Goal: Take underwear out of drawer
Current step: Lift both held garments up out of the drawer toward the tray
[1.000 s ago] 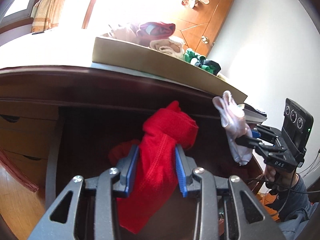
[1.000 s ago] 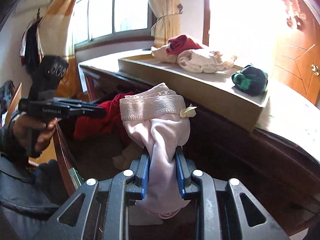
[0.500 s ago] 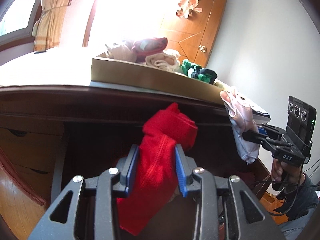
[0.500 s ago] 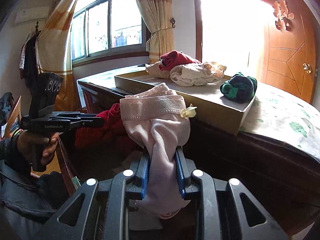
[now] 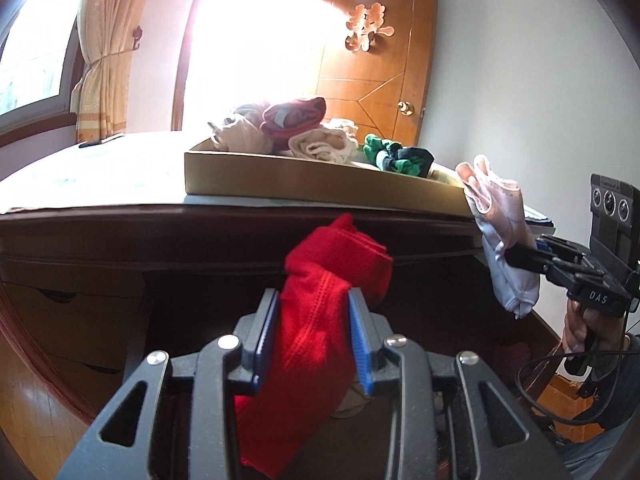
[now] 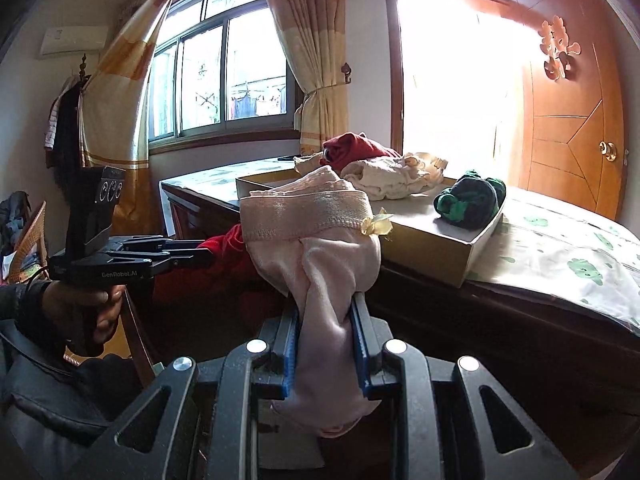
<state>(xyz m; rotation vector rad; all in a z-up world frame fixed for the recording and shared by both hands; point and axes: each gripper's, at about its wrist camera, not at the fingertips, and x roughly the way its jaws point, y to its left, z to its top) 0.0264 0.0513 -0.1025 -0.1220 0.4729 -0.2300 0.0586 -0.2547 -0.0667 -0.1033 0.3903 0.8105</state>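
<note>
Left wrist view: red underwear (image 5: 316,320) clamped in the left tongs (image 5: 313,336), raised in front of the dark desk (image 5: 100,232).
To the right of these tongs, the right tongs (image 5: 520,258) are clamped on pale pink underwear (image 5: 502,236); the right wrist view shows that pink bundle pinched between blue pads (image 6: 362,344). Beyond both tongs, a shallow cardboard box (image 5: 320,178) on the desk holds rolled red, cream and green garments.

- The red underwear (image 5: 320,312) is soft knit cloth with stitched seams.
- The pink underwear (image 6: 320,240) is smooth cloth with a lacy band.
- The box (image 5: 320,186) looks like matt cardboard.
- The door (image 6: 576,120) is glossy varnished wood.
- The gripper pads (image 5: 360,344) are ribbed blue plastic.
</note>
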